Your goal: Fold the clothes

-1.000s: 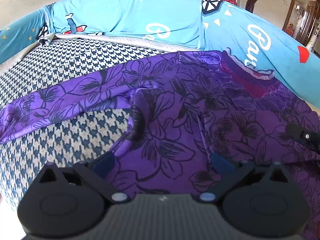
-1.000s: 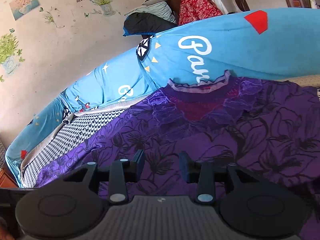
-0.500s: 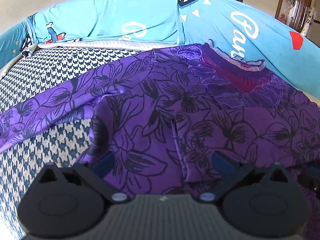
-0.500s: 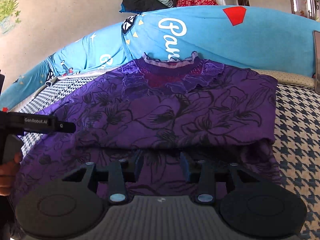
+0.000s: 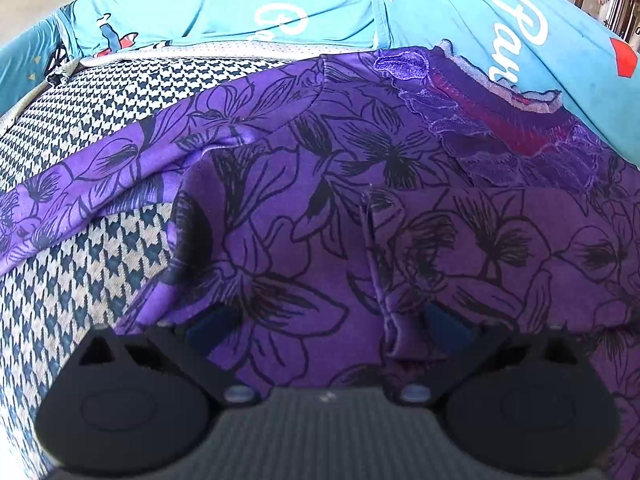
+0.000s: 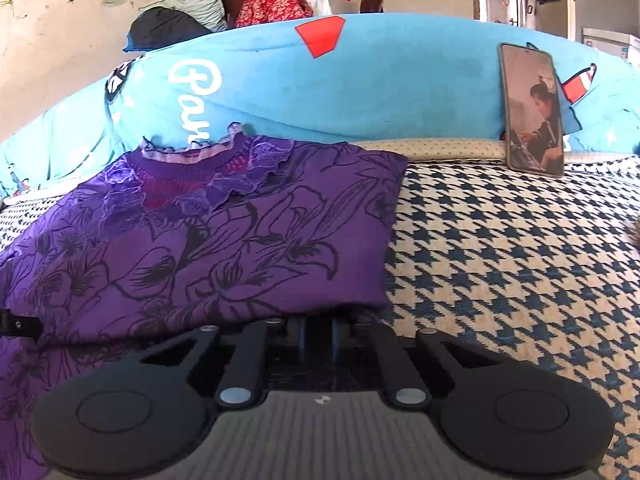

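The purple top (image 6: 224, 248) lies with its right side folded in, one sleeve (image 5: 80, 200) still spread at frame left; left tongs (image 5: 324, 326) open, right tongs (image 6: 316, 334) closed on its fabric.

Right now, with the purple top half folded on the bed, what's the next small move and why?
Probably fold the left sleeve inward over the purple top. The sleeve lies stretched out on the houndstooth cover, while the top's right edge is already straight. The left gripper is open, close to the sleeve.
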{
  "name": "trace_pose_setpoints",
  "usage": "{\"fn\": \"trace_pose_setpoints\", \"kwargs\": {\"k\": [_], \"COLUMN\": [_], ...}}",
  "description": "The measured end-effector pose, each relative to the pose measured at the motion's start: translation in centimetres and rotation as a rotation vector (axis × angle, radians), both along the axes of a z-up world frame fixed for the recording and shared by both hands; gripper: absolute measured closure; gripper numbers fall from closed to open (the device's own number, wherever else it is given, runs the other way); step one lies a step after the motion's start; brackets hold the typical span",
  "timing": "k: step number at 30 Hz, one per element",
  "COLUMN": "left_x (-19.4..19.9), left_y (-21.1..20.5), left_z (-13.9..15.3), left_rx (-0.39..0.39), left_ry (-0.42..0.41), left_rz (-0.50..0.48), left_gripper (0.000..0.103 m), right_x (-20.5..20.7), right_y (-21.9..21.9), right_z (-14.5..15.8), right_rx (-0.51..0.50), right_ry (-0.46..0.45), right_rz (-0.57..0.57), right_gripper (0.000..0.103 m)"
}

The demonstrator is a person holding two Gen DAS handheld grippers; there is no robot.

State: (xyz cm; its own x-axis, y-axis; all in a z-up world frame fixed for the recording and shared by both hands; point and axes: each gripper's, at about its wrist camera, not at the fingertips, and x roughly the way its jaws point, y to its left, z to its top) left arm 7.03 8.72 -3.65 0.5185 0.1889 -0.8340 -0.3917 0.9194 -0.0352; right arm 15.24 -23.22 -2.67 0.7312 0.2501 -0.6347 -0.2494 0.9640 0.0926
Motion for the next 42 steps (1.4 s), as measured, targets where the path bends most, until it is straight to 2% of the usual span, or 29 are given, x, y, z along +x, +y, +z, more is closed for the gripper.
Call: {"fn": "trace_pose_setpoints", "kwargs": {"k": [5,10,12,16,17,19,21,28,31,37,42], "left_x": [-0.1,-0.4,-0.5,-0.8,-0.8,-1.0,-1.3,-2.2,-2.7,-3.2,-3.8], "left_y": [0.3,1.1,1.7,2.1,2.4,3.2,3.7,4.5,5.1,6.8,8.4], "left_z": [0.1,0.1,0.0,-0.1,-0.3,-0.5,-0.3,0.1,0.5,1.2,1.0], "left_rx": [-0.007,-0.004,-0.021,0.013,0.033,0.019,0.015,0.005,-0.025,-0.022,-0.001], "left_ry": [0.004,0.005,0.004,0.012,0.037,0.043,0.040,0.029,-0.009,-0.038,-0.024], "left_rz": [0.016,0.049,0.058,0.071,0.093,0.110,0.116,0.084,0.092,0.147,0.183], "left_gripper": [0.000,0.000,0.000,0.000,0.000,0.000,0.000,0.000,0.000,0.000,0.000], "right_x": [0.5,0.4,0.6,0.2,-0.1,-0.9,-1.6,-4.4,-5.7,-8.4,-10.3], "right_y": [-2.1,-2.6,-3.0,-3.5,-3.4,-3.1,-2.6,0.1,1.9,5.5,8.7], "right_z": [0.2,0.4,0.3,0.6,0.9,1.6,2.2,2.9,2.6,2.1,1.7], "right_rx": [0.042,0.084,0.122,0.177,0.177,0.168,0.163,0.234,0.257,0.303,0.316], "right_ry": [0.000,0.018,0.061,0.137,0.145,0.135,0.116,0.121,0.140,0.179,0.210], "right_rz": [-0.164,-0.188,-0.215,-0.303,-0.320,-0.352,-0.361,-0.258,-0.194,-0.065,0.062], "right_gripper": [0.103,0.103,0.103,0.103,0.102,0.088,0.062,0.059,0.058,0.053,0.049]}}
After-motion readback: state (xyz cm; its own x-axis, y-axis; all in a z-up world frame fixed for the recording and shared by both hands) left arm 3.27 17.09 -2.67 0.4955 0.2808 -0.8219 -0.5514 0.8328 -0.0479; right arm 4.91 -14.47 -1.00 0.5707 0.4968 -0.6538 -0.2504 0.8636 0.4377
